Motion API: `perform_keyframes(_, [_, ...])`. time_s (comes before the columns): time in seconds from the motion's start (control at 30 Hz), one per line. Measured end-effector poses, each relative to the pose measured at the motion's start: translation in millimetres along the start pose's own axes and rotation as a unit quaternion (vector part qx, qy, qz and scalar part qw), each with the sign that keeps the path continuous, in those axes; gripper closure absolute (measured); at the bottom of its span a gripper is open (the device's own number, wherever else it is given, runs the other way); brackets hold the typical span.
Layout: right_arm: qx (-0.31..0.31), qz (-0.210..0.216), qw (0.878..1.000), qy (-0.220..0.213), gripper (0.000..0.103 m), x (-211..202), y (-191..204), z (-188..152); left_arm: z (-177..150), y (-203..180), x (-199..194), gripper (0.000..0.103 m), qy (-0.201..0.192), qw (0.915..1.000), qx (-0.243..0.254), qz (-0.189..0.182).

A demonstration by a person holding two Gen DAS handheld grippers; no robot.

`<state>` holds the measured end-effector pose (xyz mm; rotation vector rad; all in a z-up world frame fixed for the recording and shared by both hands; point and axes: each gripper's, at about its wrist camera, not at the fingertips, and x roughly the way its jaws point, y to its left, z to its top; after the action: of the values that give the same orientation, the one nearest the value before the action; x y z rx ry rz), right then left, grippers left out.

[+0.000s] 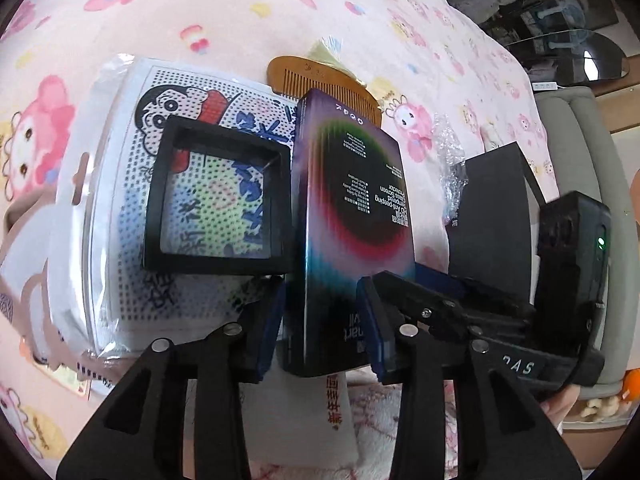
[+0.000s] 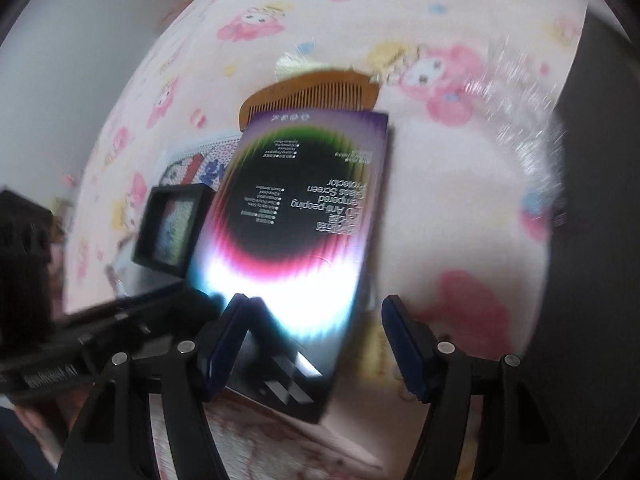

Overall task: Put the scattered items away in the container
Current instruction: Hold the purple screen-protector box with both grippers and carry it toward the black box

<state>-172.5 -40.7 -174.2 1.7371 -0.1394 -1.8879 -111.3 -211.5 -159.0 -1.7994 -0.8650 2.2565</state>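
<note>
Purple screen-protector box (image 1: 352,216) pinched at its near end by the left gripper (image 1: 320,320), tilted up off the pink blanket (image 1: 240,8). Right gripper (image 2: 312,344) spread wide just around the same box, not pressing. Comb (image 1: 320,80), black frame (image 1: 218,196) and bead sheet (image 1: 132,280) unsorted. Black container (image 1: 492,216) near; contents unseen. Likely early.

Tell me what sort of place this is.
Probably a bedroom at home: the items lie on a soft pink cartoon-print blanket, with a wooden comb among them and a grey upholstered seat beside it.
</note>
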Motion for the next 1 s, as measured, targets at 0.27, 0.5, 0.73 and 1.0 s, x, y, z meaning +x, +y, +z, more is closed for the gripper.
perform_keyframes(0.27, [-0.035,-0.014,0.999,0.002,0.042,-2,14,-4,-8,-4,1,0.06,0.007,0.9997,0.003,-0.024])
perform_keyframes(0.5, [-0.061,-0.027,0.997,-0.03,0.046,-40,27,-20,-25,-26,-25,0.058,-0.017,0.9987,0.04,-0.025])
perform_keyframes(0.73, [-0.068,-0.011,0.996,-0.064,0.046,-89,36,-39,-49,-54,-55,0.051,-0.045,0.9964,0.061,-0.038])
perform_keyframes(1.0, [-0.068,-0.003,0.994,-0.082,0.046,-124,32,-69,-73,-76,-69,0.051,-0.06,0.9948,0.069,-0.045])
